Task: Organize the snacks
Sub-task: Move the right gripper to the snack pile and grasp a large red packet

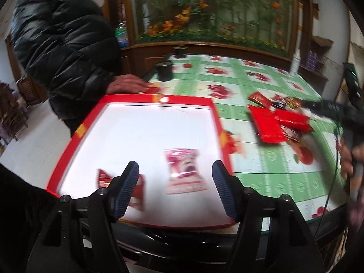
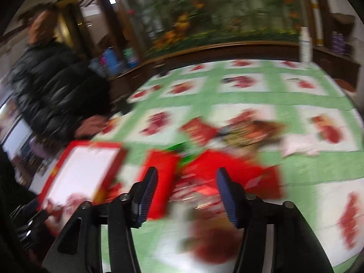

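- Left tongs: spread wide, pinching nothing, poised over the near part of the red-rimmed tray.
- Red-rimmed tray: white floor, lying at the counter's near left corner.
- Pink snack packet: flat on the tray floor, between the 2 left fingers as seen from the left wrist.
- Red snack packet: on the tray near its near left corner, partly hidden by the left finger.
- Right tongs: spread wide, pinching nothing, above the pile of red snack packets; view heavily blurred.
- Pile of red snack packets: on the green-checked cloth, right of the tray, toward the counter's right edge.
- Bystander in a black jacket: at the counter's left edge, hand resting just beyond the tray's far rim.
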